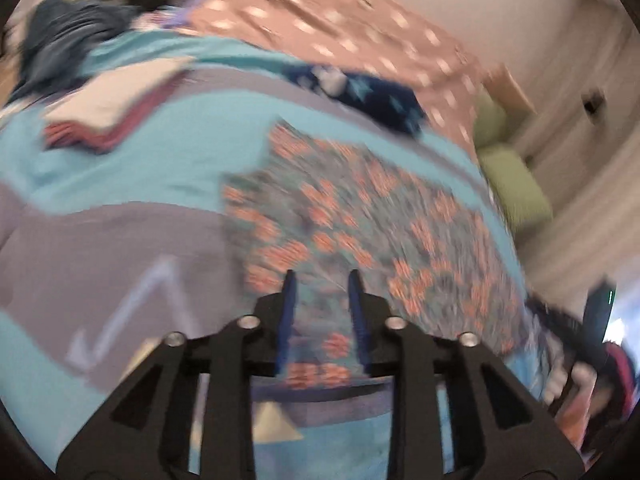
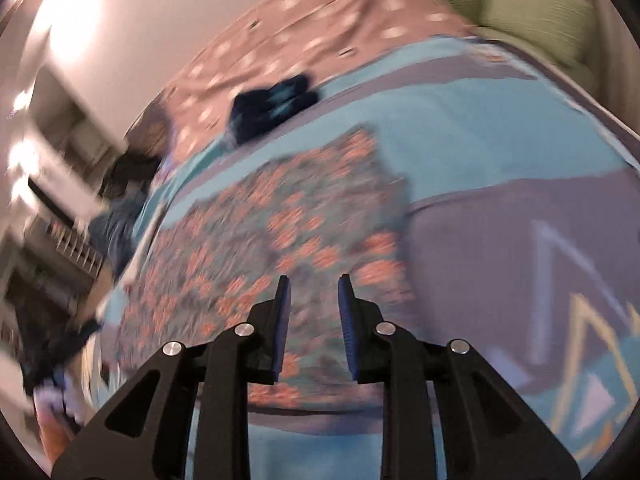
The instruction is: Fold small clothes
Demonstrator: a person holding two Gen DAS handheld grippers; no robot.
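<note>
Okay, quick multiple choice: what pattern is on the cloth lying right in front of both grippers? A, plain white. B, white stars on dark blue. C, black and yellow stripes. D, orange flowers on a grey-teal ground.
D: the floral garment spread flat on the bedspread ahead of the left gripper and the right gripper shows orange blossoms on grey-teal; the starred dark blue piece lies farther back.

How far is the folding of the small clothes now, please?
Done, it seems: a folded stack lies on the blue bedspread. In hand: nothing is gripped; the left claw and right claw are both open above the flat floral garment. Left: that floral piece, plus a crumpled navy starred garment farther back. The views are blurred.
</note>
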